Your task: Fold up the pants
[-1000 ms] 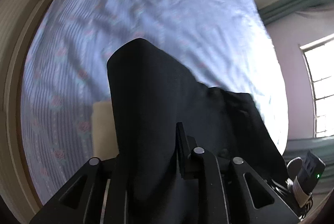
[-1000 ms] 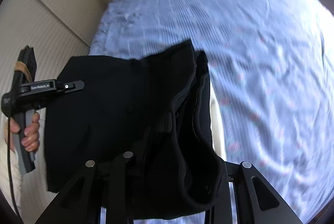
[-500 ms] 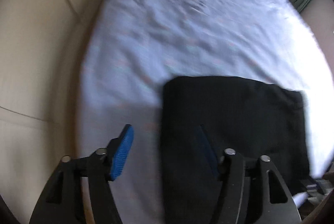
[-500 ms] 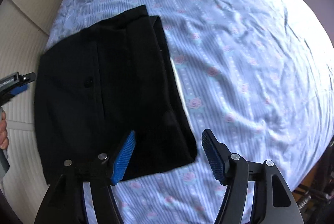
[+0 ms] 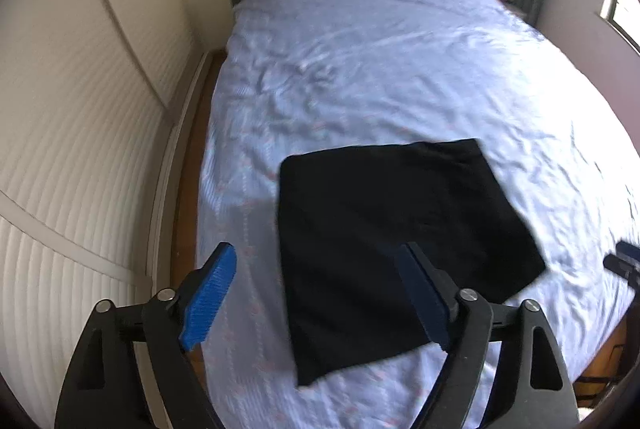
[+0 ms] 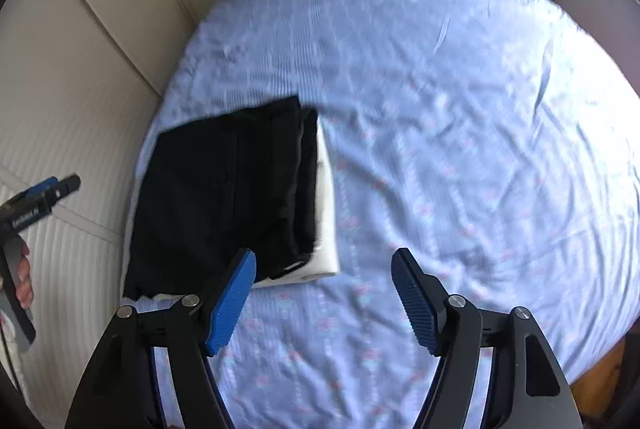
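Left wrist view: the left gripper (image 5: 316, 293) stands wide apart with nothing between its blue pads; its jaws have just been opening. Below it the black pants (image 5: 400, 241) lie as a squarish folded packet on the blue floral bed (image 5: 380, 69), toward the 5 o'clock part of the mattress, near the foot edge. The packet's near corner sits at about 6 o'clock. The other gripper's tip shows at 3 o'clock, apart from the cloth.

Right wrist view: the right gripper (image 6: 324, 293) is likewise spread and empty, its jaws also just opened. The pants (image 6: 224, 201) lie at 9 o'clock of the bed, close to the mattress side by the cream wall panels (image 6: 68, 101). A pale flat piece (image 6: 326, 229) peeks out from under their right edge; I cannot tell what it is. The layered fold edge faces 3 o'clock.

The fabric looks soft, limp and light, so it would sag and slide open if lifted by one point. Pinching through all layers at two corners of one edge seems the safest hold. The folding looks essentially complete.
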`<action>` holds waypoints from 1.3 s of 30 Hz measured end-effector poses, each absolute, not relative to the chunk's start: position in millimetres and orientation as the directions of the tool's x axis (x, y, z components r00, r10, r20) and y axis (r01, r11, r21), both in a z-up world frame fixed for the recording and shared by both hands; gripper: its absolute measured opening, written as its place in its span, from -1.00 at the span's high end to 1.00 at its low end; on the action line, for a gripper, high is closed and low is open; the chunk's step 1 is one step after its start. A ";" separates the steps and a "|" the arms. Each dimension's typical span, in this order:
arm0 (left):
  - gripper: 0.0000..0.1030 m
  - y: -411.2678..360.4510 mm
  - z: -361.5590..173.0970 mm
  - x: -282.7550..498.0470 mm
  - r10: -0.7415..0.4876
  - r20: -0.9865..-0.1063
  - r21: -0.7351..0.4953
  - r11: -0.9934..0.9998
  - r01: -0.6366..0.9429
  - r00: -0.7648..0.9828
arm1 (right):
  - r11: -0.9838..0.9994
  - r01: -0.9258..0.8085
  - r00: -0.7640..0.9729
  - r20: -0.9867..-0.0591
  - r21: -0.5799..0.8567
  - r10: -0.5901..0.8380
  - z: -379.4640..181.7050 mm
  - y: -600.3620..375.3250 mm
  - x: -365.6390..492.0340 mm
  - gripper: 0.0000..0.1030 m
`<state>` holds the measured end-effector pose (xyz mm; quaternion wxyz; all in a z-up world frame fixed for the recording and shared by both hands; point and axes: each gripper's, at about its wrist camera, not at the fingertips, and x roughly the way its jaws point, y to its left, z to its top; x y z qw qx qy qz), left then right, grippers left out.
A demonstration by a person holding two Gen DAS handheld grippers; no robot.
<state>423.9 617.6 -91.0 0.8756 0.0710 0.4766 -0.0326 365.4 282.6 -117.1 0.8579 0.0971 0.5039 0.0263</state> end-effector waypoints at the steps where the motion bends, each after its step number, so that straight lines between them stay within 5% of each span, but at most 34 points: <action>1: -0.67 604.8 -81.5 409.9 0.002 -0.827 0.093 0.987 0.133 0.563 | 0.980 0.050 0.506 -0.850 0.194 0.142 -108.4 274.6 357.5 -0.46; 22: -0.80 324.4 0.1 230.0 -0.061 -0.748 0.009 0.995 0.103 0.661 | 0.980 -0.106 0.641 -0.742 0.167 0.196 -4.1 71.5 214.5 -0.55; 39: -0.84 203.3 29.4 205.9 -0.160 -0.726 0.015 0.969 0.247 0.669 | 0.985 0.026 0.713 -0.694 0.170 0.101 20.1 -33.0 167.2 -0.55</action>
